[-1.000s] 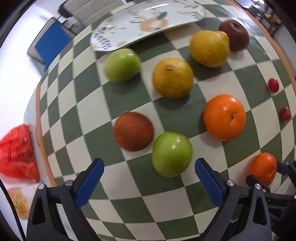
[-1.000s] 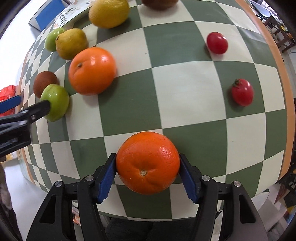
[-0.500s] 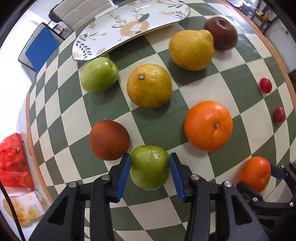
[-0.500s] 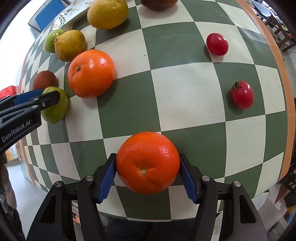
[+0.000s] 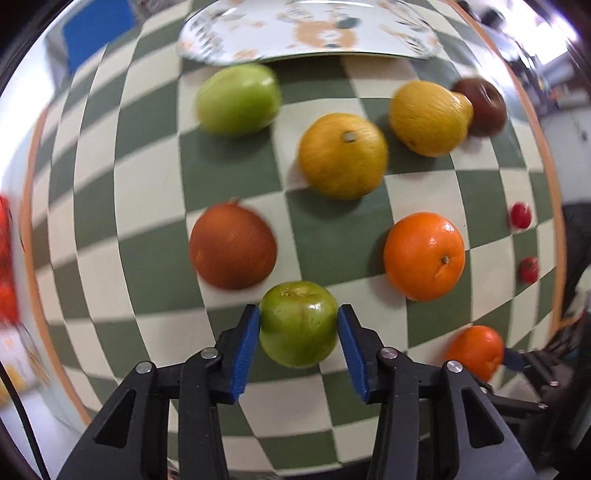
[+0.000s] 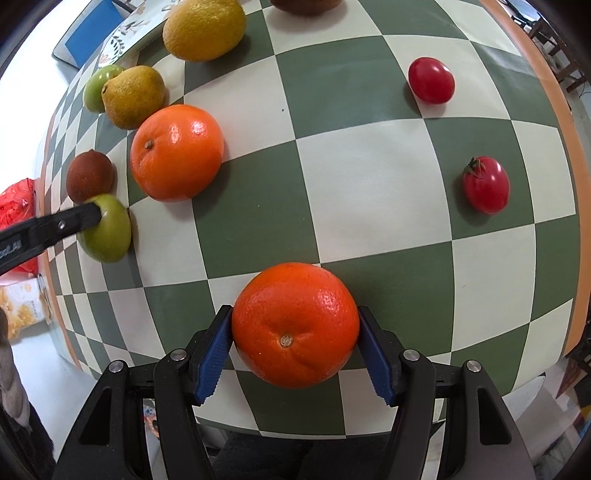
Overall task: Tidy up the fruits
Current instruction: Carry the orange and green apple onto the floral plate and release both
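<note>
The left claw (image 5: 298, 334) holds a green apple (image 5: 298, 324), the right claw (image 6: 294, 341) an orange (image 6: 295, 325); both probably go next to the far plate (image 5: 306, 33).

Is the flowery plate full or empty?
Empty as far as shown: the flowery plate shows only its pattern, though its far side is cut off.
</note>
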The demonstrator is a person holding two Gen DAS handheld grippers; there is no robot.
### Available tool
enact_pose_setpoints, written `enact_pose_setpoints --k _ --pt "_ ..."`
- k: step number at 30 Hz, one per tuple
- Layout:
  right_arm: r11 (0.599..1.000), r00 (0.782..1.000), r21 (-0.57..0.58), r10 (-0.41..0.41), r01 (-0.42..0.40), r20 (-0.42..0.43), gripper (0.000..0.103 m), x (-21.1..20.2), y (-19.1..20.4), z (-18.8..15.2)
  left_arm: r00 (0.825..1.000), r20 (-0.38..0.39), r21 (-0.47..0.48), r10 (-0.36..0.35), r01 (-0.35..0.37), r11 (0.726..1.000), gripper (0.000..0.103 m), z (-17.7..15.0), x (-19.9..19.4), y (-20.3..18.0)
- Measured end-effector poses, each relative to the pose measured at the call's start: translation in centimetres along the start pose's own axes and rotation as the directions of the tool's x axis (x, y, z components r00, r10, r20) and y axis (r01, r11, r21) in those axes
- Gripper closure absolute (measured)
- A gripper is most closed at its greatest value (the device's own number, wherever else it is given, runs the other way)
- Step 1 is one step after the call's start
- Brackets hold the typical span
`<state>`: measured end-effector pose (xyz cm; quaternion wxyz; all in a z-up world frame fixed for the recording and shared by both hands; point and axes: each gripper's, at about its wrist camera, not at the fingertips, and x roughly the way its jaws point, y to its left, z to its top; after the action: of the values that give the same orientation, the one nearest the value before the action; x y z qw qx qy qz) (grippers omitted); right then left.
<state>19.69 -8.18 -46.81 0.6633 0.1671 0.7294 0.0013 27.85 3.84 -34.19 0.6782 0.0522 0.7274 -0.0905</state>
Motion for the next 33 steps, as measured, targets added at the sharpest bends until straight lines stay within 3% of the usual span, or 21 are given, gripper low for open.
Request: enact_pose_setpoints --k 4,8,11,17,24,29,33 --pt "1.0 1.0 0.001 -0.009 0.009 -0.001 0.035 -0.3 -0.1 0.2 0.999 0.018 -0.023 -0.033 0.034 0.999 0.057 0.7 0.5 1.6" --pt "1.0 1.0 0.006 -0.015 0.015 -0.007 0.035 -0.3 0.0 0.5 0.999 -0.015 -0.001 -0.039 0.039 0.999 0.046 1.8 1.9 1.7" --pt "1.0 1.0 0.009 -0.019 0.019 -0.006 0.035 -0.1 0.4 0.6 0.998 -0.033 0.022 -0.05 0.05 0.998 0.046 2.4 3.0 1.6" --pt "1.0 1.0 0.018 -0.023 0.024 -0.006 0.035 -0.1 0.2 0.7 1.0 0.0 0.059 0.022 -0.022 0.998 0.05 2.8 4.0 1.8" --pt "0.999 1.0 0.051 -0.009 0.01 -0.009 0.032 0.0 -0.4 0.4 1.0 0.019 -0.046 -0.012 0.013 0.999 0.05 -0.3 3.5 5.3" --pt "0.998 0.999 0.06 -0.033 0.035 -0.026 0.03 0.1 -0.4 -0.4 0.998 -0.013 -0.116 -0.057 0.055 0.992 0.05 -1.4 5.7 8.2" --pt "0.996 0.998 0.049 -0.067 0.068 -0.016 0.035 0.1 0.1 -1.0 0.998 0.003 -0.127 -0.063 0.063 0.99 0.05 -1.8 6.3 9.9"
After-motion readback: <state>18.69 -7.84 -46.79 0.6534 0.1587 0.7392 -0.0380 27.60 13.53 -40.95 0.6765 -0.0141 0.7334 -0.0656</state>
